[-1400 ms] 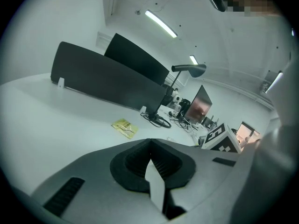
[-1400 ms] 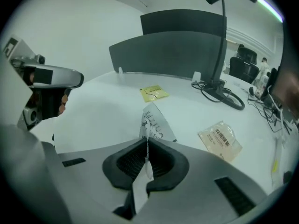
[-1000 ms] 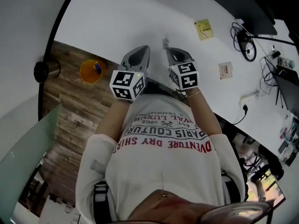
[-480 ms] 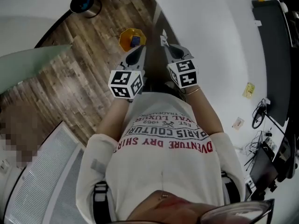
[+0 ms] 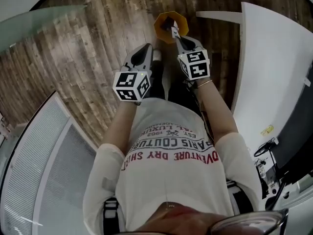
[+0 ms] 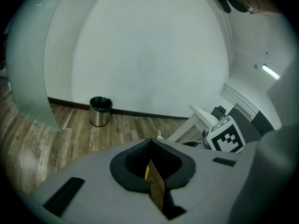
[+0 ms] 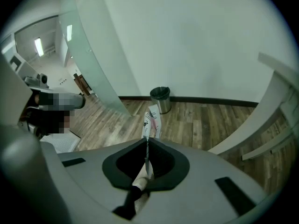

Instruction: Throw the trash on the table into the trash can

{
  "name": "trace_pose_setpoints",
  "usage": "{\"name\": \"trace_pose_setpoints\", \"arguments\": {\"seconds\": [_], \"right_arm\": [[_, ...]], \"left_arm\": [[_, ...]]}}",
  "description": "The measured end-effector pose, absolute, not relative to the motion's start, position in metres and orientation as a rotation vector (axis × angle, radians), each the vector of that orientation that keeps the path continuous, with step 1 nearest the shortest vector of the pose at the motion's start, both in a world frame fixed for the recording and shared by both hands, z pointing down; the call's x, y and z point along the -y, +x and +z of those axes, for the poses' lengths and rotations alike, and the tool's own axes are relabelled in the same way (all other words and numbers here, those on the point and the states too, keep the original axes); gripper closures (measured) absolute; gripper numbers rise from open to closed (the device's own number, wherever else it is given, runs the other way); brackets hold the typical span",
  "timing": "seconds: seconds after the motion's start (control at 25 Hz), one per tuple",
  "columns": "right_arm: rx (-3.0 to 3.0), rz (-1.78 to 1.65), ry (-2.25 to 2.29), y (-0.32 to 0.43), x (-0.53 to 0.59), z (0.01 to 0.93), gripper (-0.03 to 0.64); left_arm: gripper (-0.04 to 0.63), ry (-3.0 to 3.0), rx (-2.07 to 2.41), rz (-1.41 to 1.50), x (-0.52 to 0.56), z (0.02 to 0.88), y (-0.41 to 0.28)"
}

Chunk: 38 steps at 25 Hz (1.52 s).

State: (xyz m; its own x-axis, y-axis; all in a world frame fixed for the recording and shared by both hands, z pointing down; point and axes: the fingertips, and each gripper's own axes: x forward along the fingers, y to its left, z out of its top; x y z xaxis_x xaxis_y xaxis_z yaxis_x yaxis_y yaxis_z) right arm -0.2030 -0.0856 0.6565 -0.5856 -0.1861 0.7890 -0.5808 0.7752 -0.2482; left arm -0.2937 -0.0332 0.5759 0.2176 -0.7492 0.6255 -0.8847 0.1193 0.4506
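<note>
Your right gripper (image 5: 174,32) has its fingers pinched tight on a printed wrapper (image 7: 152,118), which pokes out past the fingertips. The orange trash can (image 5: 161,23) sits just below those fingertips, seemingly lined up for the drop. Your left gripper (image 5: 145,50) is clamped on a thin brown scrap (image 6: 156,188), probably the next piece to go in.

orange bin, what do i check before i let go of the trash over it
1. Right hand-held gripper shut on the printed wrapper: ok.
2. Left hand-held gripper shut on the brown scrap: ok.
3. Right hand-held gripper's tip lined up over the orange bin in the head view: ok.
4. Left hand-held gripper over the bin: not ok, it hangs over the wooden floor beside it.
5. Room inside the bin: cannot tell.
</note>
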Motion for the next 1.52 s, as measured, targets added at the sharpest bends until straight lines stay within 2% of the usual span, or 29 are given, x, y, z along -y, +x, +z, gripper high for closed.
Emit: {"name": "trace_pose_setpoints", "arguments": {"seconds": [0.44,0.6,0.76,0.8,0.84,0.88,0.92,0.96,1.24,1.28,1.36,1.44,1.52], "right_arm": [[2.001,0.663,0.459,-0.218,0.084,0.921,0.588],[1.953,0.609,0.415,-0.216,0.071,0.982,0.588],[1.909,0.598,0.404,-0.208,0.062,1.006,0.586],[1.907,0.603,0.407,-0.208,0.061,1.007,0.584],[1.907,0.613,0.409,-0.207,0.06,1.007,0.551],[1.906,0.623,0.406,-0.207,0.059,1.005,0.433],[1.904,0.626,0.399,-0.206,0.059,1.002,0.401],[1.907,0.615,0.393,-0.205,0.06,0.996,0.4],[1.991,0.578,0.403,-0.216,0.07,0.911,0.402],[2.012,0.567,0.42,-0.218,0.073,0.893,0.416],[2.051,0.525,0.465,-0.221,0.081,0.851,0.509],[2.085,0.48,0.52,-0.225,0.091,0.802,0.562],[2.135,0.457,0.565,-0.227,0.098,0.744,0.578]], "left_arm": [[0.572,1.43,1.518,0.177,0.003,0.796,-0.318],[0.572,1.43,1.509,0.17,0.001,0.837,-0.319],[0.572,1.419,1.518,0.156,0.0,0.851,-0.318],[0.572,1.416,1.522,0.156,-0.001,0.852,-0.318],[0.572,1.416,1.523,0.157,-0.002,0.85,-0.317],[0.572,1.418,1.522,0.158,-0.002,0.848,-0.315],[0.572,1.421,1.52,0.16,-0.002,0.844,-0.313],[0.572,1.425,1.518,0.162,-0.002,0.839,-0.31],[0.572,1.447,1.528,0.172,0.0,0.777,-0.304],[0.572,1.453,1.532,0.171,0.001,0.764,-0.304],[0.572,1.473,1.541,0.167,0.007,0.734,-0.304],[0.572,1.515,1.552,0.164,0.017,0.698,-0.307],[0.572,1.565,1.561,0.161,0.027,0.655,-0.306]]}}
